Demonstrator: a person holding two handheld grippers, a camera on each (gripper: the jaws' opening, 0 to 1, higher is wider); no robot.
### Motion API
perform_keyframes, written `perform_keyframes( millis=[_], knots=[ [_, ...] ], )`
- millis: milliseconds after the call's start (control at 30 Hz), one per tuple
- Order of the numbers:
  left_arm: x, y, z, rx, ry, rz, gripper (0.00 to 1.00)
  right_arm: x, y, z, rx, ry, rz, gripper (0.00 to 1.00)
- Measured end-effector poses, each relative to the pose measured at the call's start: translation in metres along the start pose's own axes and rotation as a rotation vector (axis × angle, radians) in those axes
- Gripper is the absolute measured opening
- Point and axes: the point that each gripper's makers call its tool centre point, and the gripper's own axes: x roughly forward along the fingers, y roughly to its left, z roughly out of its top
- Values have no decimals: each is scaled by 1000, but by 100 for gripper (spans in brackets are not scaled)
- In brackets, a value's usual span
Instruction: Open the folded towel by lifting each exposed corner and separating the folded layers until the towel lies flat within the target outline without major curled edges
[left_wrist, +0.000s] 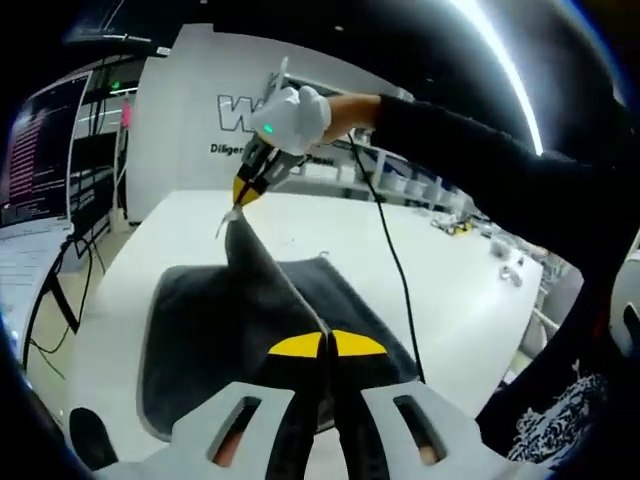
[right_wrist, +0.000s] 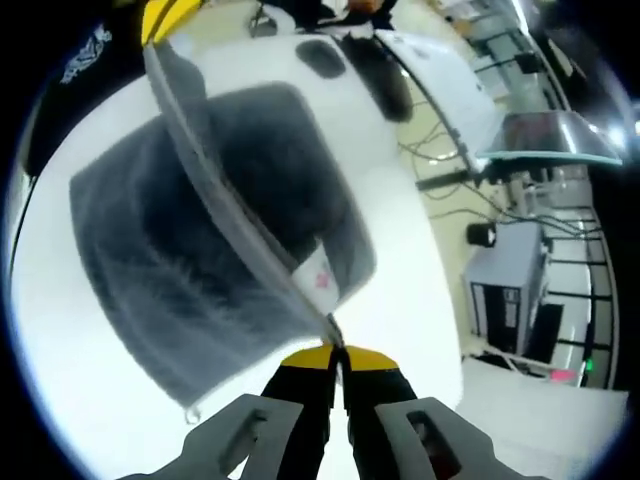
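**Towel stretched between both tongs**

My left tongs (left_wrist: 328, 345) are closed on one corner of the dark grey towel (left_wrist: 210, 330), and my right tongs (right_wrist: 337, 356) are pinched on the opposite corner. The raised edge runs taut between them, while the rest of the towel lies on the white desk (left_wrist: 440, 270), near the small tag (right_wrist: 318, 276).

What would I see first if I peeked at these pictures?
First, a dark grey towel on a white table, with one edge pulled up tight like a tent between two grippers. The right gripper, with yellow tips, pinches the far corner up in the air, held by a hand in a white glove. The left gripper pinches the near corner.
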Motion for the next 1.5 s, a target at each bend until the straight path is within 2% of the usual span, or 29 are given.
perform_keyframes(
  millis=[633,1133,1500],
  knots=[
    [11,-40,-1,47,16,-54,0,-22,24,-18,34,33,-33,0],
    [12,-59,4,67,6,-67,0,-38,30,-21,56,35,-67,0],
    [18,-79,2,82,13,-106,0,-46,44,-27,58,54,-68,0]
  ],
)
